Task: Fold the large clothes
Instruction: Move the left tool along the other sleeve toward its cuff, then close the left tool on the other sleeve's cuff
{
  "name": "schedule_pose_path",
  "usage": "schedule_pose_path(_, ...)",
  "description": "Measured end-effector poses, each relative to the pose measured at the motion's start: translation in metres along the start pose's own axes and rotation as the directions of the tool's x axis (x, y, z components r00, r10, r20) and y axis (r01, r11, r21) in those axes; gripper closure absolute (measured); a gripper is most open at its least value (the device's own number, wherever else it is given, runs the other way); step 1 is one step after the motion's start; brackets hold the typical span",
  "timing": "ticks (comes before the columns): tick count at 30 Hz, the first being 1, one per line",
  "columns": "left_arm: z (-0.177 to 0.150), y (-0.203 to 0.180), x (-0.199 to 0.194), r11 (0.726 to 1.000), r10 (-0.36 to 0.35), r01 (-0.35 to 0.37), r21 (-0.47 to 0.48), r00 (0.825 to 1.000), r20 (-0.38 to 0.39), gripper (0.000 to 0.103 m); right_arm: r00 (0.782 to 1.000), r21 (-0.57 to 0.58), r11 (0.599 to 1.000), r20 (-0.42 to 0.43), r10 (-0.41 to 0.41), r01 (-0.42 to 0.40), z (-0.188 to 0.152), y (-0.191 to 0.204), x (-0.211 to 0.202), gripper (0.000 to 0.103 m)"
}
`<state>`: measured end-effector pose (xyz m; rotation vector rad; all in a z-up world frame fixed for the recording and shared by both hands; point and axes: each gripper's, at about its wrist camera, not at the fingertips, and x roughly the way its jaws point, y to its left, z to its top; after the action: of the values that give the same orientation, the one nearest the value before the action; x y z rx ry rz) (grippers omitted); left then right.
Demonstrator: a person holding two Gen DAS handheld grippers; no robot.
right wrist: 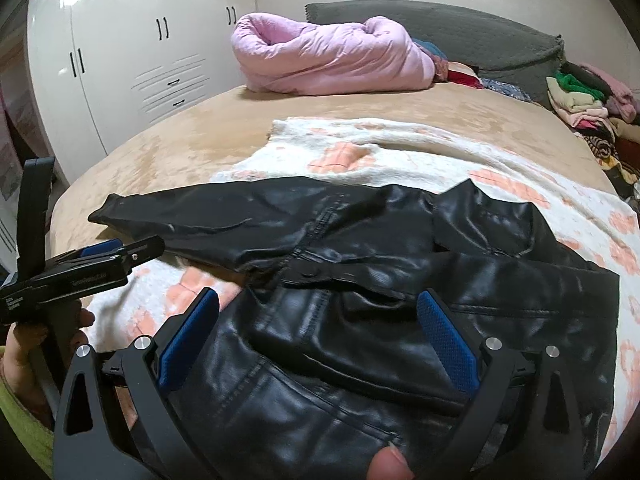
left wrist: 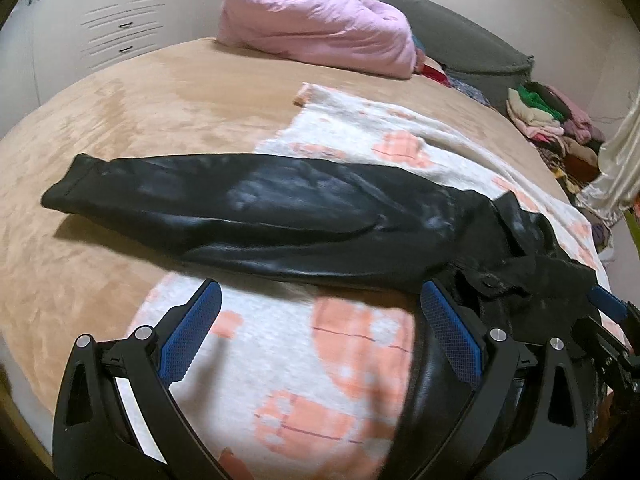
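Observation:
A black leather jacket [left wrist: 280, 216] lies on a white blanket with orange patches [left wrist: 352, 344] on the bed. Its sleeve stretches out to the left. In the right wrist view the jacket body [right wrist: 360, 320] fills the near foreground. My left gripper [left wrist: 320, 292] is open and empty, hovering over the blanket just below the sleeve, with its right finger at the jacket's edge. My right gripper [right wrist: 320, 300] is open above the jacket body, its jaws spread wide with leather between them. The left gripper also shows in the right wrist view [right wrist: 120, 252], at the left.
The bed has a tan cover [left wrist: 140, 120]. A rolled pink quilt [left wrist: 320, 28] and a grey pillow [right wrist: 460, 28] lie at the head. A pile of clothes [left wrist: 552, 120] sits at the right. White wardrobes [right wrist: 140, 60] stand at the left.

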<state>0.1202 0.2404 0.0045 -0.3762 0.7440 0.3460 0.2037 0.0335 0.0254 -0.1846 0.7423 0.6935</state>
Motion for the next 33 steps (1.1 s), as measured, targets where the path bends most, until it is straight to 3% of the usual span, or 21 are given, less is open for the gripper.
schedule_pose_path(11,0.008,0.038,0.003,0.995,0.065,-0.064,-0.082,0.998,0.009,0.010,1.000,-0.039,0.999,0.001,0.025,-0.025,0.014,0.037,0.015,0.004)
schedule_pose_path(24,0.014,0.080,0.010,0.978,0.082,-0.083,-0.191,0.997,-0.015,0.010,0.998,-0.085,0.994,-0.011,0.064,-0.065,0.021,0.074,0.033,0.004)
schedule_pose_path(33,0.020,0.108,0.017,0.951,0.065,-0.074,-0.300,0.997,-0.039,0.010,0.997,-0.090,0.993,-0.025,0.075,-0.077,0.016,0.076,0.038,0.004)
